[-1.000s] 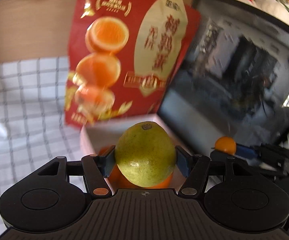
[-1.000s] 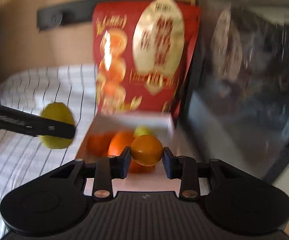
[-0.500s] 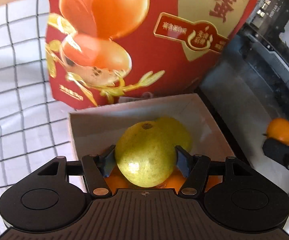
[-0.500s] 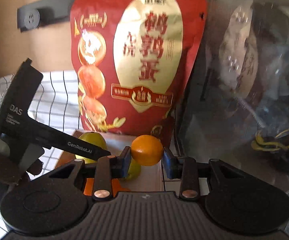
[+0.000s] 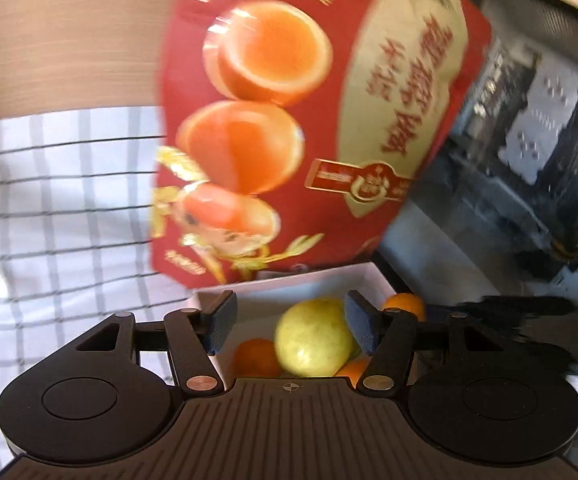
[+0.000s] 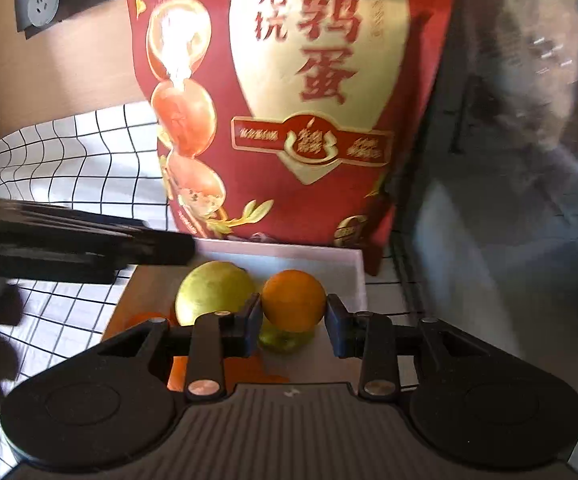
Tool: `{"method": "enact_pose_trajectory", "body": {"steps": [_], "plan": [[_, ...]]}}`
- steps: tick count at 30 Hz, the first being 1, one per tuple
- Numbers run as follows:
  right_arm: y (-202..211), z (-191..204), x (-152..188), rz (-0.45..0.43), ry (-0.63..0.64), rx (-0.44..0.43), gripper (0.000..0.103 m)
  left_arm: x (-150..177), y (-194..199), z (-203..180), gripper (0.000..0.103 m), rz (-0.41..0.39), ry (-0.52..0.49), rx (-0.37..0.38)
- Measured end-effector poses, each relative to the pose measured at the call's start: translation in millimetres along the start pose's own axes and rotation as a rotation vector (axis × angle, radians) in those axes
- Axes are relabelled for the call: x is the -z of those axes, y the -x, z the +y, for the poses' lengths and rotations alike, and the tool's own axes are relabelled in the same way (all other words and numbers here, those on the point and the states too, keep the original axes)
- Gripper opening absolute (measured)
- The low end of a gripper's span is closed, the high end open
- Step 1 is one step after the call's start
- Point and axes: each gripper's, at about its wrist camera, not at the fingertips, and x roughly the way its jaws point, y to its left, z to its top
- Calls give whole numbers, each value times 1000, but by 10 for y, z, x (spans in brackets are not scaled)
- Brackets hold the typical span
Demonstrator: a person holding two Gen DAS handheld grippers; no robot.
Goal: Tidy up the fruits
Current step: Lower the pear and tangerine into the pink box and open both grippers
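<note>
Yellow-green round citrus fruit (image 5: 313,337) lying in the shallow white rectangular box (image 5: 313,280), loose between the spread jaws of the left gripper (image 5: 291,322), touched by neither pad. Beside it in the box, small orange mandarins (image 5: 256,356). Small round orange tangerine (image 6: 293,300) pinched between the closed-in blue pads of the right gripper (image 6: 293,314), held over the box's right part, above a partly hidden green fruit (image 6: 285,339). Seen from the right wrist, the yellow-green fruit (image 6: 213,294) just left of the tangerine. Behind the box, standing upright, a red and gold printed snack pouch (image 6: 289,100). Underneath, white cloth with black grid lines (image 5: 61,208). To the right, a dark glass-fronted case (image 5: 529,140).
</note>
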Motion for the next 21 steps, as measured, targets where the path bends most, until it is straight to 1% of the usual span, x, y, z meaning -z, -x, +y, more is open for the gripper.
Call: {"method": "enact_pose_trajectory", "body": {"steps": [4, 7, 12, 16, 18, 21], "plan": [[-262, 83, -24, 55, -29, -16, 33, 144, 287, 188, 65, -21, 58, -41], [-355, 151, -50, 30, -22, 13, 33, 322, 473, 302, 65, -10, 98, -69], [-433, 189, -114, 40, -12, 34, 33, 691, 673, 411, 65, 15, 151, -119], [-370, 144, -70, 44, 10, 15, 33, 984, 831, 414, 65, 5, 147, -172], [-258, 98, -19, 14, 1, -24, 33, 1114, 892, 370, 65, -7, 136, -199], [-98, 147, 19, -28, 43, -65, 33, 1288, 937, 286, 65, 0, 141, -258]]}}
